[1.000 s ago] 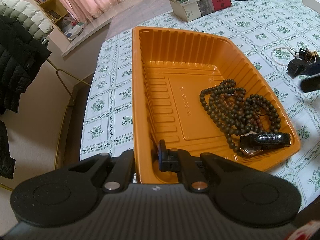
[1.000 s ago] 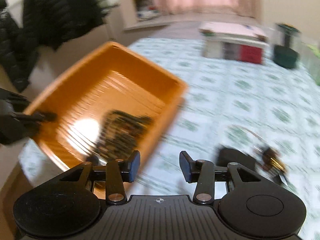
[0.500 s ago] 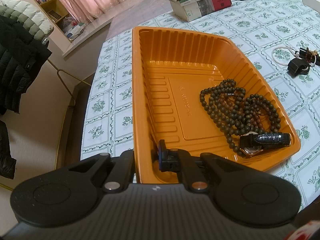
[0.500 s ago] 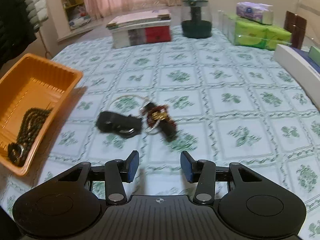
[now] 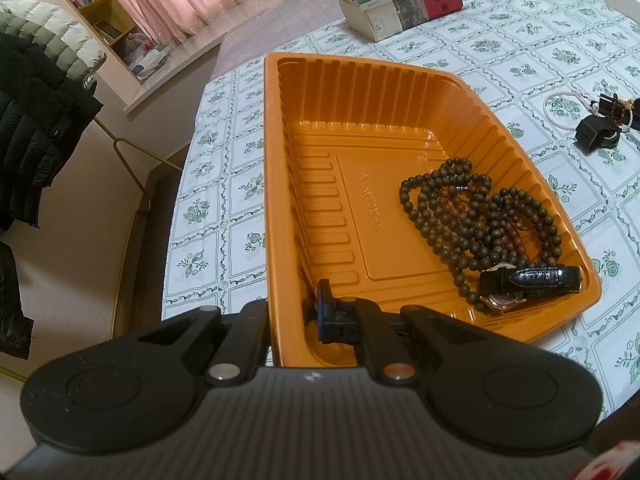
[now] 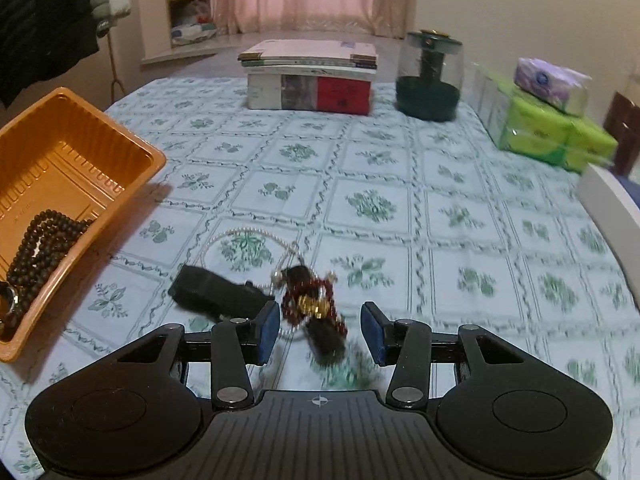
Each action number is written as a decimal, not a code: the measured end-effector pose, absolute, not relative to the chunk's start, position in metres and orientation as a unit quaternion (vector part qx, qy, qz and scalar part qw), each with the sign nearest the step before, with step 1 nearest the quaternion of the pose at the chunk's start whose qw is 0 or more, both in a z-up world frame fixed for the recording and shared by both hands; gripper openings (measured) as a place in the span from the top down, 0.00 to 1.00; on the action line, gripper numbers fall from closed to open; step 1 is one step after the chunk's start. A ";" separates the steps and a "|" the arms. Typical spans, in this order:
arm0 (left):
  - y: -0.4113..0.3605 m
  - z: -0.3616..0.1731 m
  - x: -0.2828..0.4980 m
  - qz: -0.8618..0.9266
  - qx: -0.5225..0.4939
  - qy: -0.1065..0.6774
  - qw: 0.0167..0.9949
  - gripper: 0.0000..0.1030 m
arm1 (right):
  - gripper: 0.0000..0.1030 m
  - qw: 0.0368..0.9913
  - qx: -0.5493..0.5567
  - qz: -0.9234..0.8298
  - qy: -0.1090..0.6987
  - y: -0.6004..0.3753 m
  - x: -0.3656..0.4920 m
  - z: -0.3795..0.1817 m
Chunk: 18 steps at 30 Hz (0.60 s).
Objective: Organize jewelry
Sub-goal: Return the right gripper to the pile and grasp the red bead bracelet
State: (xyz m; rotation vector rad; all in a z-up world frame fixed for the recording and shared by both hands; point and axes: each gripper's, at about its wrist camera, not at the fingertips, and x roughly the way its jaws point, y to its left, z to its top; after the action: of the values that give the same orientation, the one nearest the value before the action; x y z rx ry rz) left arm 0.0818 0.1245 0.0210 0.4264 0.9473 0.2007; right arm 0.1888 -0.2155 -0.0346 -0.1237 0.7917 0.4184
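Left gripper (image 5: 294, 312) clamped on the near wall of one orange tray (image 5: 276, 184), one finger outside the rim, one inside. In the tray, right half: dark beads (image 5: 472, 216) in a heap, number of strands unclear, and one watch (image 5: 520, 282) with a black strap, touching the beads at the near right corner.

Right gripper (image 6: 318, 330) wide open, holding nothing, low over the tablecloth (image 6: 440, 208). Between and just ahead of its fingers (image 6: 269, 326): one red bead piece (image 6: 310, 300) with gold bits, tangled with a dark strap, blurred. Just left of that, one black band (image 6: 212, 294). Behind both, one pearl strand (image 6: 248, 236), looped, touching the red piece. All three on the cloth, right of the tray, apart from it.

Farther back: one stack of books (image 6: 310, 76), one dark jar (image 6: 430, 78), green tissue packs (image 6: 556, 136).
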 end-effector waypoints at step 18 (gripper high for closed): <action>0.127 0.020 0.082 0.095 0.204 0.453 0.863 0.95 | 0.85 0.893 -0.086 0.204 0.393 -0.203 0.203 -0.046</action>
State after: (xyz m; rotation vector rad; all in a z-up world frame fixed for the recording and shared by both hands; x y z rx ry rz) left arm 0.0824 0.1269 0.0199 0.4275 0.9499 0.1991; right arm 0.2028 -0.2031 -0.0464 -0.1786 0.8145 0.4230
